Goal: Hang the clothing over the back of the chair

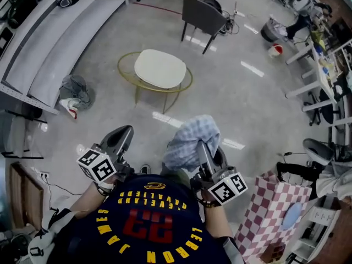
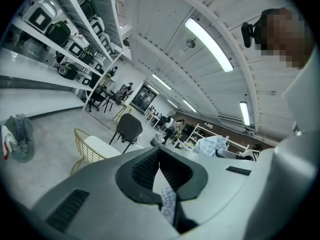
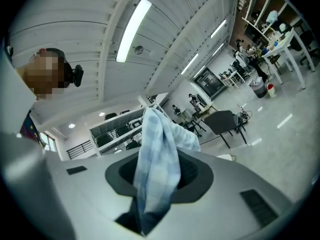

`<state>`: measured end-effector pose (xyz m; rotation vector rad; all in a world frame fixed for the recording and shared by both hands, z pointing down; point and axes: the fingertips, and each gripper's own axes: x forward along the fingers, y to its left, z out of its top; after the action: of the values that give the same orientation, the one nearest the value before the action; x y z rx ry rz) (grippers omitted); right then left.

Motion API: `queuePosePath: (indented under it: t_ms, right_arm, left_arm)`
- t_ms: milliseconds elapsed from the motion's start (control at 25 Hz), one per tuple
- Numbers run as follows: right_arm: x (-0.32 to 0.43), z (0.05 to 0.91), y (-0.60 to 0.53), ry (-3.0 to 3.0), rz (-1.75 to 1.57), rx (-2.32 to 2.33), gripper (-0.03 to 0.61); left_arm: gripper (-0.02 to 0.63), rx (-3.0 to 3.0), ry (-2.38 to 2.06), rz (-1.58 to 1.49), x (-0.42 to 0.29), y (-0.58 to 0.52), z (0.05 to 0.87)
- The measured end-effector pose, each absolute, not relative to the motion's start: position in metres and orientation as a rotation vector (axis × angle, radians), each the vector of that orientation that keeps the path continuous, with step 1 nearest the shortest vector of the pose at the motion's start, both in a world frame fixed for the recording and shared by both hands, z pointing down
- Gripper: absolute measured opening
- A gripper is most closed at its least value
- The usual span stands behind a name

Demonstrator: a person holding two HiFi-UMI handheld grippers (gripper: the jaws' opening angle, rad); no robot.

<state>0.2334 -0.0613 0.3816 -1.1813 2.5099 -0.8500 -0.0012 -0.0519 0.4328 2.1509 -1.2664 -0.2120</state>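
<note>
Left gripper (image 1: 124, 132): jaws closed tip to tip; a checked speck low in the slit, too small to identify.
Wire chair (image 1: 159, 70): gold frame, white seat, ahead on the floor, well apart from both grippers.
Clothing (image 1: 192, 139): pale blue check, bunched, rising from the right jaws.
Right gripper (image 1: 202, 147): jaws narrow, clamped on the clothing.

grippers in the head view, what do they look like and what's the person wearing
Both are smooth grey shells with dark ribbed pads inside the jaws. The left gripper and the right gripper each carry a white cube with black square markers. No cables show. The person wears a dark navy shirt with yellow lettering and red numerals.
</note>
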Motion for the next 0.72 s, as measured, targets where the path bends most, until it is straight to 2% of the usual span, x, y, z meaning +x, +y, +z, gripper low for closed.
queuePosePath:
  t_ms: [240,720]
  right_arm:
    - [0.23,0.378,-0.154,2.592,-0.861,-0.999,0.118]
    - [0.193,0.366,-0.299,2.725,-0.878,-0.717,0.118]
  left_arm:
    - [0.003,2.104,-1.437,-0.228,0.001,-0.108,0.417]
    - [0.003,1.839,-1.809,-0.299,-0.051,-0.14,0.403]
